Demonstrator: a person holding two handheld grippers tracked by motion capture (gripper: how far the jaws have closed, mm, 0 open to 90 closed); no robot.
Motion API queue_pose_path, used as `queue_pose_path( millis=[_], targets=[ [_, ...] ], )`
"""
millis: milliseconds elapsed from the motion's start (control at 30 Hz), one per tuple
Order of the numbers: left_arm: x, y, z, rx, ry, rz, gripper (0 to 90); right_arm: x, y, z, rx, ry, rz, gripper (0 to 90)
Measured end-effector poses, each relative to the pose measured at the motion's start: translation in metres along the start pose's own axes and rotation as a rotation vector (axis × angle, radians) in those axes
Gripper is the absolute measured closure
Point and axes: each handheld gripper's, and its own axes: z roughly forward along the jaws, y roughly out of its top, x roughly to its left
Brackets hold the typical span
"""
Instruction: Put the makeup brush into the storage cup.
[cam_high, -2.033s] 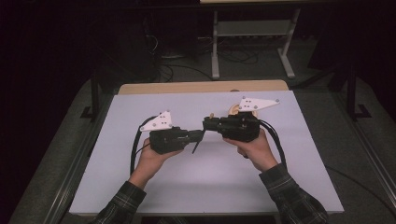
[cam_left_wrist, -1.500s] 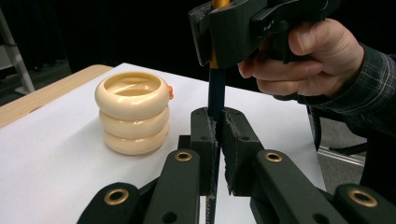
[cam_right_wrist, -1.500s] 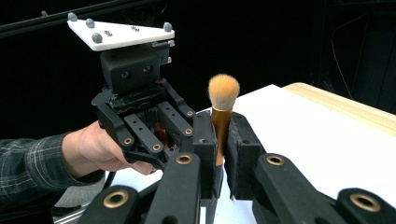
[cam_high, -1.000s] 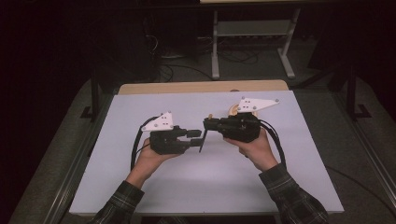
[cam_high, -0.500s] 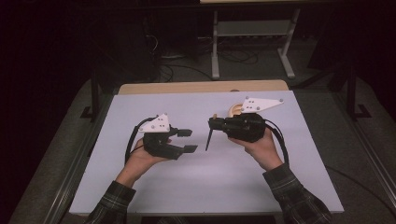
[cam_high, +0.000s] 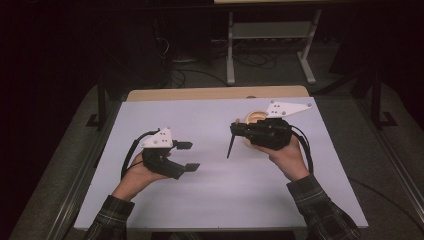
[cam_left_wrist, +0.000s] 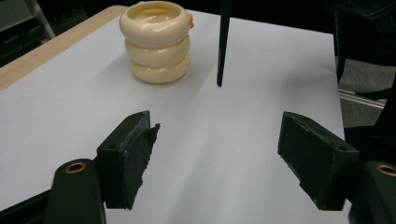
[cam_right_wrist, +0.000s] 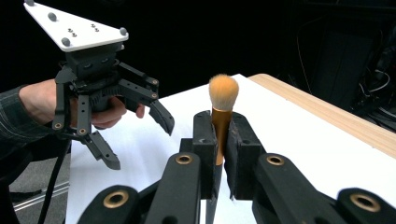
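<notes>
Cream ringed holder (cam_left_wrist: 156, 42) upright on white table (cam_high: 210, 200).

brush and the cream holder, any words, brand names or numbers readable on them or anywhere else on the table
None can be read.
Brush: no print shows on its orange ferrule or dark handle; a small pale mark on the handle is too small to read.
Cream ringed holder: plain.
White table sheet: blank.
Right gripper, shut on the brush, and left gripper, jaws open: only holes and screws on their plates, no lettering.
</notes>
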Motion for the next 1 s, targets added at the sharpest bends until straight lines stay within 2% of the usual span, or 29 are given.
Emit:
queue_pose_path(
  millis=[367, 733, 1000],
  targets=[
    [0.003, -0.017, -0.013, 0.024, 0.028, -0.032, 15.6, -0.004, 0.003, -0.005, 0.013, -0.022, 0.007, 83.0],
    [0.001, -0.03, -0.025, -0.039, 0.053, -0.074, 10.7, -0.01, 0.007, -0.013, 0.016, -0.054, 0.007, 83.0],
    [-0.001, -0.041, -0.025, -0.049, 0.082, -0.089, 9.1, -0.017, 0.012, -0.018, 0.017, -0.089, -0.005, 82.9]
  ],
)
